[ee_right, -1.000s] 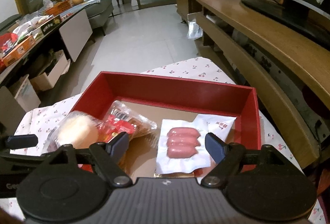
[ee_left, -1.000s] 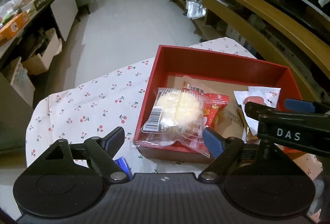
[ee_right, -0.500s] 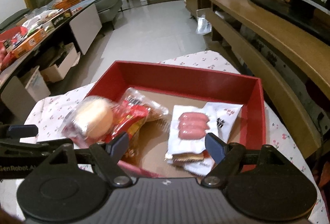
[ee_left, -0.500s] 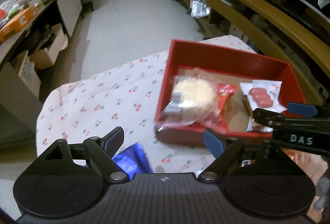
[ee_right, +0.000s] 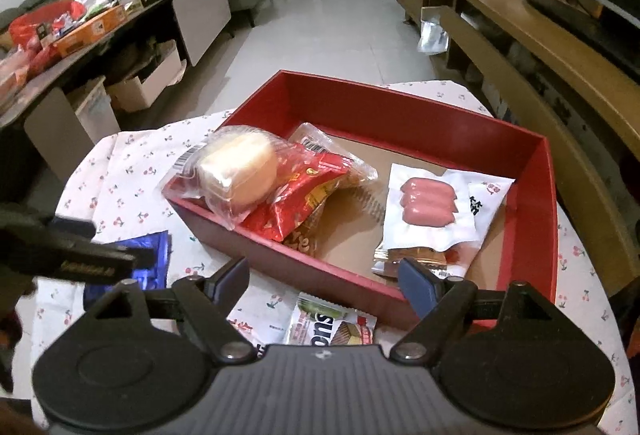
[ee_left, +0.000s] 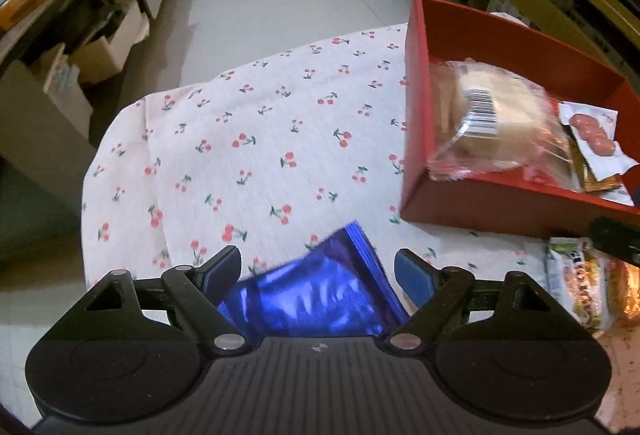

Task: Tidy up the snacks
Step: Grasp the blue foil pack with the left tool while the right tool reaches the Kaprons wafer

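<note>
One table under a cherry-print cloth [ee_left: 248, 139] carries one red box [ee_right: 536, 171] at its 2 o'clock side. Inside the box lie four packets: one clear-wrapped bun [ee_right: 236, 171] at 9 o'clock, one red bag [ee_right: 304, 203], one sausage pack [ee_right: 428, 207] at 3 o'clock, one foil sachet [ee_right: 412, 257]. One blue packet [ee_left: 316, 299] lies between the left gripper's [ee_left: 318, 271] wide-spread fingers, ungripped. One snack bar [ee_right: 332, 327] lies below the right gripper [ee_right: 324, 277], fingers wide, empty.

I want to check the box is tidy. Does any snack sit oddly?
Yes. The clear-wrapped bun lies tilted over the near-left rim of the red box, partly outside, propped on the red snack bag rather than flat.
</note>
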`<state>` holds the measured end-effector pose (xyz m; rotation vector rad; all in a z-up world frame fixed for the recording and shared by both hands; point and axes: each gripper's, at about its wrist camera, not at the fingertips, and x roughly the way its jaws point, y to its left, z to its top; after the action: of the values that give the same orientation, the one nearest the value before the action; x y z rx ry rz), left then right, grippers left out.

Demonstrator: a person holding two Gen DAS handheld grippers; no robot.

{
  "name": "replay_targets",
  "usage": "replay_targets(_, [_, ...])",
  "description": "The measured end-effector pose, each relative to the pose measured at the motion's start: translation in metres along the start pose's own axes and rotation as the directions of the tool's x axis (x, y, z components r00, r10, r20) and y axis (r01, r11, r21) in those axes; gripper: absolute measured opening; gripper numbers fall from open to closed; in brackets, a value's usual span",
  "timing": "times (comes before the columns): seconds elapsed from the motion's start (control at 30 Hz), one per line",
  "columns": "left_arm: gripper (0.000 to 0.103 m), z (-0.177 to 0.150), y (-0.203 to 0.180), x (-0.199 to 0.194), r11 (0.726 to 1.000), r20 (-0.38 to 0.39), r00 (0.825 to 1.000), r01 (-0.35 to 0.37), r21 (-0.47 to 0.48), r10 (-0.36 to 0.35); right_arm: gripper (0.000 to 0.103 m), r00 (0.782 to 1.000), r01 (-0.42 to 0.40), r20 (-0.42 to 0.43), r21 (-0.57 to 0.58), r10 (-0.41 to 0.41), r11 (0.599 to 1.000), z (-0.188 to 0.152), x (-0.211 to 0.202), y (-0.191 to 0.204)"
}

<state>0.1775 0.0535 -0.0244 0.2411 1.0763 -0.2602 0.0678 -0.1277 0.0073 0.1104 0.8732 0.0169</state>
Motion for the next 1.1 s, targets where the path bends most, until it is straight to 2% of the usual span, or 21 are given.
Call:
replay_targets(0.2, [0.088,-0.011,0.018,0.011,0.999,-0.052,0.998,0.045,-0.024,-0.046,0.097,0.999,-0.045,0.016,0.03,0.044,0.999,0.003,-0.01,-0.002])
replay_targets(0.4, [0.09,-0.034,0.012,-0.004,0.995,-0.077,0.992,0.095,-0.006,-0.095,0.097,0.997,-0.069,0.019,0.032,0.068,0.997,-0.005,-0.023,0.002])
replay_targets(0.57, [0.089,-0.052,-0.009,-0.024,0.988,-0.082,0.991,0.111,0.104,-0.103,0.097,0.997,-0.081,-0.006,0.023,0.081,0.996,-0.017,-0.029,0.004])
replay_targets(0.7, [0.091,-0.037,-0.017,-0.032,0.978,0.003,0.998,0.057,0.201,-0.059,0.097,0.996,-0.072,-0.047,0.032,0.074,0.997,-0.025,-0.022,0.0])
replay_targets(0.77, [0.091,-0.03,-0.018,-0.025,0.967,-0.016,0.996,0.094,0.237,-0.093,0.097,0.995,-0.068,-0.065,0.042,0.07,0.997,-0.026,-0.017,-0.002])
replay_targets(0.87, [0.091,-0.027,-0.02,-0.006,0.948,-0.038,0.997,0.073,0.309,-0.064,0.097,0.995,-0.064,-0.073,0.05,0.067,0.997,-0.026,-0.014,-0.005])
replay_targets(1.1, [0.096,-0.03,0.002,0.003,0.946,-0.093,0.981,0.188,0.264,-0.169,0.097,0.989,-0.084,-0.117,0.059,0.09,0.995,-0.027,-0.005,-0.004])
